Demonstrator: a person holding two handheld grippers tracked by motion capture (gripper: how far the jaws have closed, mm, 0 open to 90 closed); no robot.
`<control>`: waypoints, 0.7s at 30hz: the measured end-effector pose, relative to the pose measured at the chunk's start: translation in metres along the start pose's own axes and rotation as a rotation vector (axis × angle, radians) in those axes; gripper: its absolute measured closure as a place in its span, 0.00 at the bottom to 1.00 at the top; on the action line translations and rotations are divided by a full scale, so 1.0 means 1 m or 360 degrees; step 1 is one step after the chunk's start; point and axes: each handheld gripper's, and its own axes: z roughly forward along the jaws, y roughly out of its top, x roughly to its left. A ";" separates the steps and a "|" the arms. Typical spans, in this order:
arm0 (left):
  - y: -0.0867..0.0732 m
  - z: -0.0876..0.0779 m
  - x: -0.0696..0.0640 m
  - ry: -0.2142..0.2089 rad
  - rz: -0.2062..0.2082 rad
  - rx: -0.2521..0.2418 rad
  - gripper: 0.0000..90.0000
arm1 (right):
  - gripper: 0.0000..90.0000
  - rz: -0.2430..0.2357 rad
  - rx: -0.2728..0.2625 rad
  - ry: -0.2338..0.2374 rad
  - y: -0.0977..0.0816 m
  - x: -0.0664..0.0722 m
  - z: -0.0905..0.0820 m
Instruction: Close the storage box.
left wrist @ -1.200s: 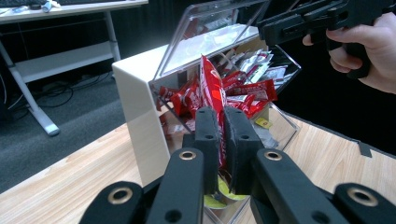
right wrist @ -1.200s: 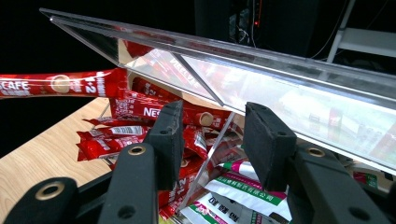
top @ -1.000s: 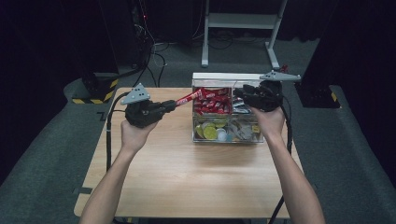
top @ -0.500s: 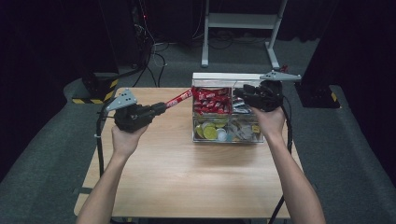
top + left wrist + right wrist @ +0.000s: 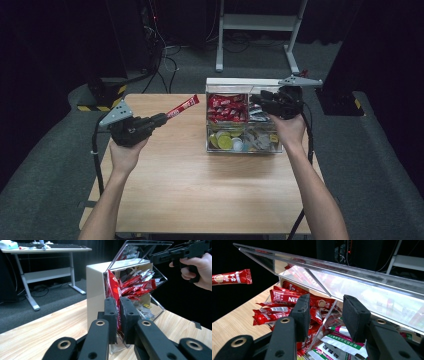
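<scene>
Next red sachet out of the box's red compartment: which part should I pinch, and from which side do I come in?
Probably best to pinch one end of a top piece in the red sachets, across its flat faces, as the left gripper grips the held sachet. Come from above, beneath the raised lid: they are long, flat and loosely stacked.

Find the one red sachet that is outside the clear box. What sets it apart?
It is the red sachet clamped in the left gripper, held in the air above the table; the other red sachets lie piled in the box's back-left compartment.
</scene>
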 end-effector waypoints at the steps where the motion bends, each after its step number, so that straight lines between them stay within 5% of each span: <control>1: -0.001 -0.001 0.001 0.0002 -0.0004 -0.0004 0.94 | 0.64 0.0002 0.0000 0.0000 0.000 0.000 0.000; 21: -0.034 -0.015 0.002 0.0241 0.0046 0.0107 0.94 | 0.64 -0.0005 -0.0004 -0.0004 -0.001 0.000 0.000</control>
